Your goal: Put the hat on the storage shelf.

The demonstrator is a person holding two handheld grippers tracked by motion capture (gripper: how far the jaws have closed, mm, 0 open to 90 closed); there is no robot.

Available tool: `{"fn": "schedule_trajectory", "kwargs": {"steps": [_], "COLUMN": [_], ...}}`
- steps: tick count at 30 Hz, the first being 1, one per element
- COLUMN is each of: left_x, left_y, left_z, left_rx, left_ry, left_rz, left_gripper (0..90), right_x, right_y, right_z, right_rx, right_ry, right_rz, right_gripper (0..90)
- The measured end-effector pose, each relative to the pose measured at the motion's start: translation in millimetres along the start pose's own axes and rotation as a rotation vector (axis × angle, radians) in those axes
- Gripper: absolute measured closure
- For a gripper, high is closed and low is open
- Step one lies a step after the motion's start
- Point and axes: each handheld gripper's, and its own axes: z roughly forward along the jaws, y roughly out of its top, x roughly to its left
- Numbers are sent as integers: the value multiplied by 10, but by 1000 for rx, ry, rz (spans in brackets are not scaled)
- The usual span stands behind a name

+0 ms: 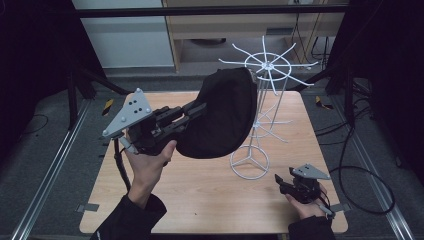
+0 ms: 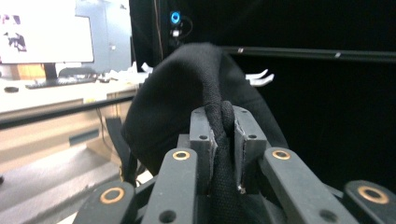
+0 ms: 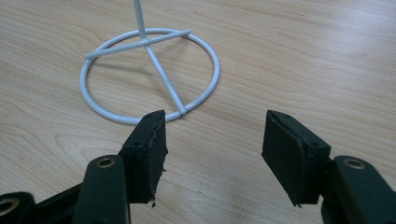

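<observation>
A black cap (image 1: 220, 115) hangs in the air over the middle of the wooden table (image 1: 200, 195), next to the white wire rack (image 1: 260, 100). My left gripper (image 1: 200, 107) is shut on the cap's edge; in the left gripper view the black cloth (image 2: 196, 93) is pinched between the jaws of that gripper (image 2: 224, 133). My right gripper (image 1: 280, 181) rests low at the table's front right, open, with nothing between its pads. Its view shows the rack's ring base (image 3: 149, 74) just beyond the open gripper (image 3: 212, 140).
The rack has a round base (image 1: 249, 162) on the table and spoked arms at its top (image 1: 267, 64). Bare wood lies in front of the base. Black frame bars and cables surround the table; a desk with a monitor (image 2: 42, 32) stands far off.
</observation>
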Motion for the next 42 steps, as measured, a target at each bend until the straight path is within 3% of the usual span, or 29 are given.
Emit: {"fn": "schedule_trajectory", "kwargs": {"steps": [13, 19, 25, 29, 34, 38, 42], "left_x": [188, 191, 199, 198, 213, 255, 362], "left_y": [-473, -552, -591, -654, -760, -909, -1140], "left_z": [170, 237, 211, 119, -102, -319, -548], "left_rx": [141, 159, 160, 148, 134, 149, 183], "left_ry": [48, 52, 65, 79, 92, 132, 190], "left_rz": [-25, -21, -14, 0, -18, -26, -61], "left_gripper": [779, 756, 612, 477, 384, 331, 318], "right_x": [5, 3, 3, 6, 4, 0, -3], "right_y": [-3, -4, -4, -6, -8, -10, -14], "right_z": [6, 4, 3, 8, 7, 9, 9], "right_rx": [4, 5, 3, 6, 4, 0, -2], "right_ry": [-1, -2, -3, -3, -5, -10, -10], "right_rz": [-2, -1, -2, 0, 0, -5, 0], "right_gripper": [398, 396, 395, 394, 392, 382, 372]}}
